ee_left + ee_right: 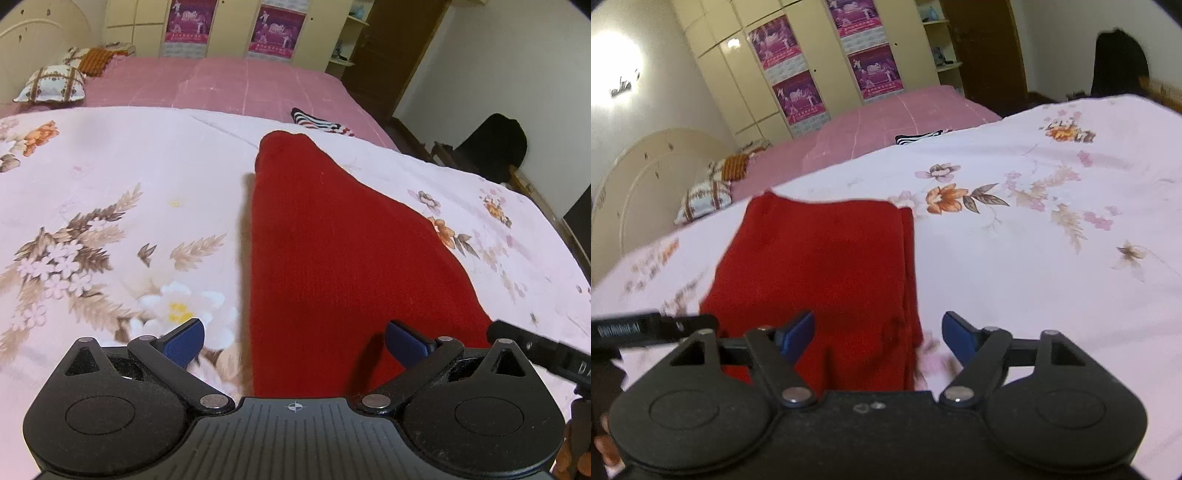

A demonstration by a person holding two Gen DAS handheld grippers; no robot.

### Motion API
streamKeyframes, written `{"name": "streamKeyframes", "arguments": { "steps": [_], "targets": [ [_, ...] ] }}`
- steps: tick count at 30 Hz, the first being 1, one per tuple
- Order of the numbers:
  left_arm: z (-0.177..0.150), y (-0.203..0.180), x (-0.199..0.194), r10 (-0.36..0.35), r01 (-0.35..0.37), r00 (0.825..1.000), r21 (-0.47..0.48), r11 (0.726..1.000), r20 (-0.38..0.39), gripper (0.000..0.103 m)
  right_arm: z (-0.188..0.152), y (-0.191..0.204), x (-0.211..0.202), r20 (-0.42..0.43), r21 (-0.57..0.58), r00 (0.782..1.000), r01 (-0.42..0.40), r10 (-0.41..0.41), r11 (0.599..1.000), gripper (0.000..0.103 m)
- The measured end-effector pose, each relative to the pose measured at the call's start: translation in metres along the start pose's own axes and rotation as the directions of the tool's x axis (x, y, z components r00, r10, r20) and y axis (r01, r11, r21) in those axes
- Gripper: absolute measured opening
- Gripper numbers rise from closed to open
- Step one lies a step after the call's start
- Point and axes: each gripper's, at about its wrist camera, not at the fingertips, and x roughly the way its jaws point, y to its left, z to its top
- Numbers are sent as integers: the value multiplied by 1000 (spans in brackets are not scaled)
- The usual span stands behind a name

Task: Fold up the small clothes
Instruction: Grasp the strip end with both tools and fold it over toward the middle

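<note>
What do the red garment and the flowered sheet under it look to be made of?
Red garment: looks like a fine knit, wool or acrylic; matte, slightly fuzzy, thick soft edges. Flowered sheet: looks like thin woven cotton or a blend; smooth, printed, with light creases.

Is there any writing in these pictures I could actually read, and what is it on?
"DA": white letters, cut off by the frame edge, on the black bar of the other gripper.
Print on the purple posters on the wardrobe doors: too small to read.
White label on the black bar: too blurred.
</note>
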Motion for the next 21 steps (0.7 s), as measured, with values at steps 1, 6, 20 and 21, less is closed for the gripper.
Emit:
{"name": "streamKeyframes", "arguments": {
  "steps": [1,6,20,21],
  "targets": [
    [2,0,5,-2,2,1000,-3,1000,-7,103,5,-2,6,-9,14,1000,-16,16,1000,78],
    [7,5,28,-59,57,997,-44,997,-40,103,16,-16,42,-60,116,996,-58,66,991,78],
    [6,-8,48,-143,140,989,-61,988,-46,88,12,-16,74,-76,163,980,-169,184,972,53],
    [6,-9,45,-144,142,989,-59,988,-35,85,13,-15,72,-75,156,979,-176,189,972,46]
  ]
}}
